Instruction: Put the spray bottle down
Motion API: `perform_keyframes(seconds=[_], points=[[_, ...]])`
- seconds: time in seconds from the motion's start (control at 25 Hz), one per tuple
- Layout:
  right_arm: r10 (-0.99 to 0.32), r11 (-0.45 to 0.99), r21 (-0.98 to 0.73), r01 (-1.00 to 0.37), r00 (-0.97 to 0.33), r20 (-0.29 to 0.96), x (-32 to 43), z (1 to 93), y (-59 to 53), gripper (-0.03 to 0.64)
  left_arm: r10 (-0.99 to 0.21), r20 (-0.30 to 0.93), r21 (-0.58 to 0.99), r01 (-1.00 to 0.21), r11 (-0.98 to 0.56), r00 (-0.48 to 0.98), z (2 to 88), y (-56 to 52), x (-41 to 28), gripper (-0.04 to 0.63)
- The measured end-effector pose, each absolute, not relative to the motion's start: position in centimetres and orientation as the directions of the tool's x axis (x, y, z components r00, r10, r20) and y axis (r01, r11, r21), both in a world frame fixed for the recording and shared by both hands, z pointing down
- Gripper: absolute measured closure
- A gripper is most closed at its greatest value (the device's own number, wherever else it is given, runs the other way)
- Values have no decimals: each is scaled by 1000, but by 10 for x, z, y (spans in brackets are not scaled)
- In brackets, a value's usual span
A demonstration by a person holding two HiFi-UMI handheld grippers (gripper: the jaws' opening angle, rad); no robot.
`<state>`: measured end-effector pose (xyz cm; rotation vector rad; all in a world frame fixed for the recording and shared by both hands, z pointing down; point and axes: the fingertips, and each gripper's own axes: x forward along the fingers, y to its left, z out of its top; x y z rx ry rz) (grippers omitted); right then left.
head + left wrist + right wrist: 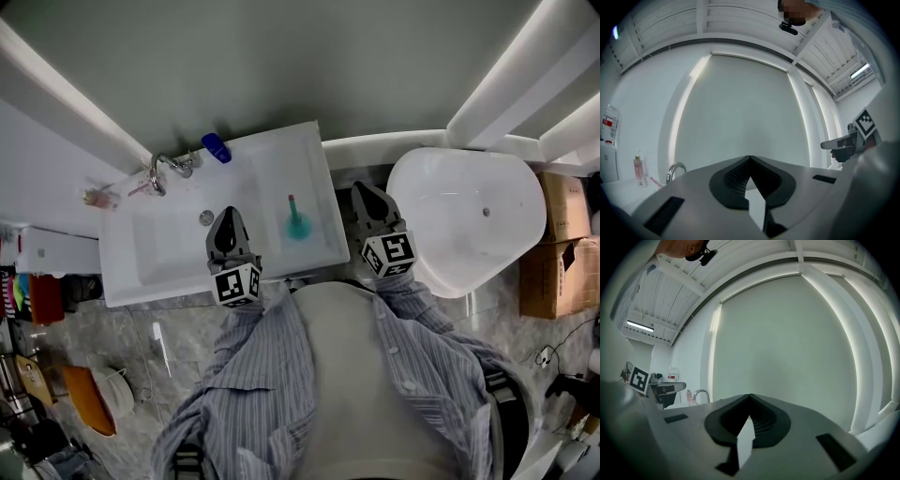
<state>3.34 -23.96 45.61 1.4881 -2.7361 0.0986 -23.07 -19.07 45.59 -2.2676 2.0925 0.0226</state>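
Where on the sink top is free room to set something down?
Bare counter lies between the blue object and the teal bottle. The basin is bare too. Crowded: the left corner by the faucet, with small pink things.

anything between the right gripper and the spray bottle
Nothing visible. The teal spray bottle already stands upright on the sink counter, just to the left of the right gripper in the head view. That gripper's jaws are together and empty.
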Motion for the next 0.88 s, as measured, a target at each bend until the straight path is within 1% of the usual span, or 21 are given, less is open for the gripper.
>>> perform_keyframes(seconds=[0.88], points=[[-841, 536, -41, -843, -537, 71, 36, 459, -239, 603, -993, -31, -22, -993, -112, 113, 463, -194, -223, 594]])
